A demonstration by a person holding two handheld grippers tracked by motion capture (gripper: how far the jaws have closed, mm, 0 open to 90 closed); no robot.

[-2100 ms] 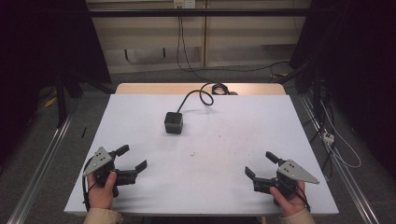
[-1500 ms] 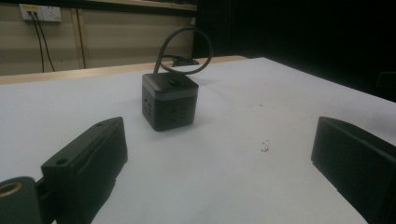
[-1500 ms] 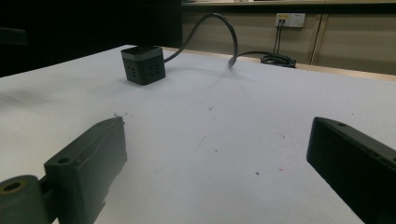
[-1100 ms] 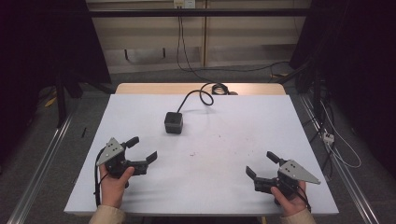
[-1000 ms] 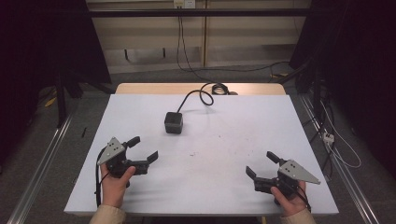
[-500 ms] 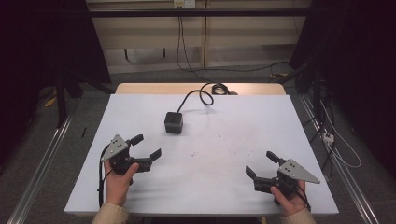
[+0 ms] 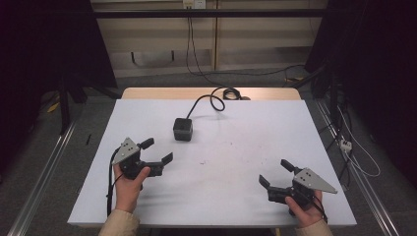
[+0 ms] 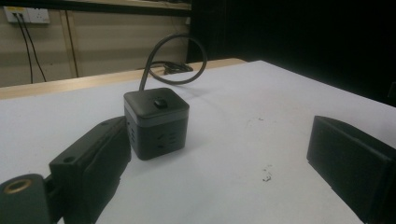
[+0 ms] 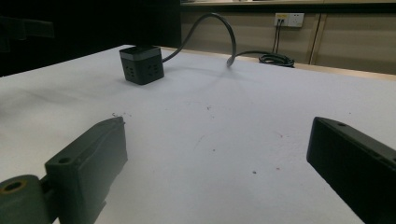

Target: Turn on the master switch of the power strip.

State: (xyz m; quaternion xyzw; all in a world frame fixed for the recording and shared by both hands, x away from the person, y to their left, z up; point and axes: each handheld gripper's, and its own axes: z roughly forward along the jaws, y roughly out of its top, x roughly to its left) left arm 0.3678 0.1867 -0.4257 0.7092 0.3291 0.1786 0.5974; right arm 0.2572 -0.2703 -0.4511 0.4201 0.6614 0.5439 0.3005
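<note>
Socket cube [image 7: 182, 129] sits mid-table toward far side, upright, button face up; stiff cable [image 7: 209, 100] trails off its back toward the far edge. Prob rigid, light-ish, smooth plastic, so grip flat opposite sides. Left gripper [image 7: 156, 153] jaws wide, just short of it; right gripper [image 7: 275, 174] wide too, well apart

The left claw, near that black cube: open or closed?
Open. The left gripper holds its jaws wide apart, empty, short of the cube standing upright on the table.
</note>
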